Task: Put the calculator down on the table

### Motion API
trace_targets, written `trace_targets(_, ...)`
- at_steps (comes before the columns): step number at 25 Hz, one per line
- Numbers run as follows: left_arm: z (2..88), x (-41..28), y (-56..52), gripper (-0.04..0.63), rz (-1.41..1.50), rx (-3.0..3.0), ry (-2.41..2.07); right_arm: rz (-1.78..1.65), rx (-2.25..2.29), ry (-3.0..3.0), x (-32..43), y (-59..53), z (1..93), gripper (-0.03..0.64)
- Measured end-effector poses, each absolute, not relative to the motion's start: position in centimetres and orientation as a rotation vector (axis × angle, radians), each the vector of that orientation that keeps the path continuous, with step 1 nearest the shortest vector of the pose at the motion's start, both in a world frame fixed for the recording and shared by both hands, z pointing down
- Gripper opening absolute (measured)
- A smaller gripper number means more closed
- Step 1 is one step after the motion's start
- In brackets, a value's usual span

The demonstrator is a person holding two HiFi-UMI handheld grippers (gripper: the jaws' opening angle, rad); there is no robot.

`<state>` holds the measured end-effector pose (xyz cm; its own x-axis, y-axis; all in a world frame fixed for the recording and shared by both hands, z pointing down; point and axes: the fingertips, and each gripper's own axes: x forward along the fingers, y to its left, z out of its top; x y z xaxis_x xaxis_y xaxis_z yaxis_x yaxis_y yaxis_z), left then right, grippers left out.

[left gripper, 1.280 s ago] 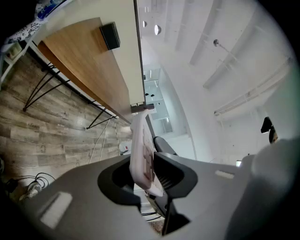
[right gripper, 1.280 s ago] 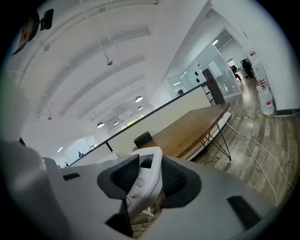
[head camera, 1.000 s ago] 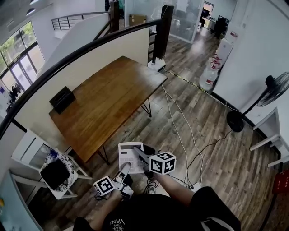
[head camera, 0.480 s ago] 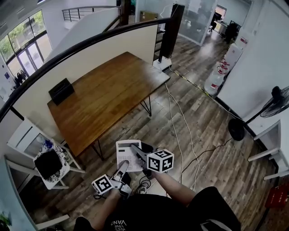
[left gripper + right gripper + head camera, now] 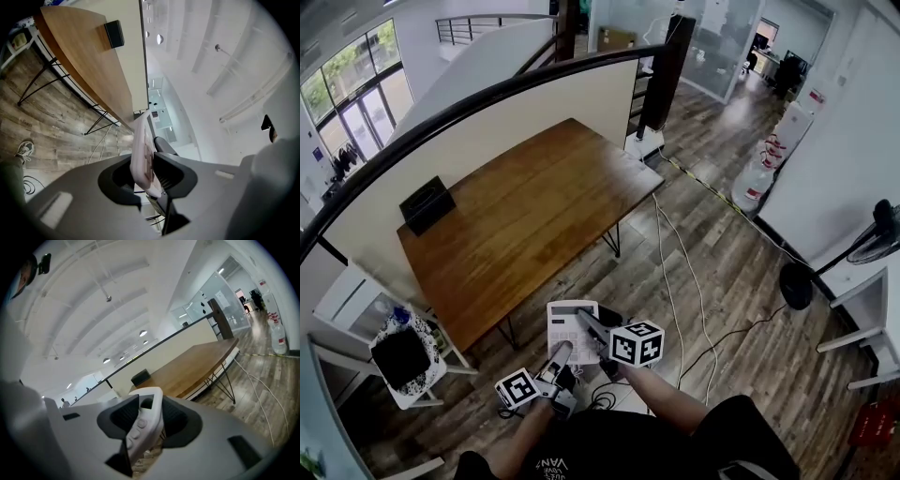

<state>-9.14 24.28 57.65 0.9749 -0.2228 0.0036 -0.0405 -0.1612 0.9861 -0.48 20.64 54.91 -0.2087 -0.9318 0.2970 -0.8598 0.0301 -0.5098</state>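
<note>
A white calculator [image 5: 573, 328] hangs in the air over the wooden floor, just short of the near corner of the brown table [image 5: 525, 206]. My left gripper [image 5: 560, 353] is shut on its near edge from below left. My right gripper [image 5: 587, 324] grips its right side. In the left gripper view the calculator [image 5: 142, 145] stands edge-on between the jaws of the left gripper [image 5: 147, 171], pressed by the pads. In the right gripper view the calculator [image 5: 146, 423] sits tilted between the jaws of the right gripper [image 5: 147, 416], keys showing. The table [image 5: 187, 371] lies ahead.
A black box [image 5: 428, 204] rests at the table's far left edge beside a low cream wall. A white chair [image 5: 401, 356] with a black item stands left of me. Cables [image 5: 675, 281] run across the floor. Water bottles [image 5: 759, 183] and a fan [image 5: 881, 234] stand at the right.
Both grippers have carried the calculator a little forward toward the table, and the head view has shifted with them. Both grips look the same.
</note>
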Motion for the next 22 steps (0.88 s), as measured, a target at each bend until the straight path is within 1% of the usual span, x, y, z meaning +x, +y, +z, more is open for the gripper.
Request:
trace_targets(10, 56.5, -5.3, 14.8, 0.084, -0.155, 1.726, -0.148, -0.909, -1.929, 2.120, 3.5, 11.5, 54.1, 0.140)
trace_targets(14, 56.6, -5.1, 11.5, 0.084, -0.143, 1.720, -0.144, -0.916, -1.943, 2.118, 3.7, 8.2, 54.2, 0.140)
trace_targets(22, 57.4, -4.7, 8.2, 0.084, -0.114, 1.732, -0.155, -0.933, -1.929, 2.108, 4.2, 4.9, 55.0, 0.140)
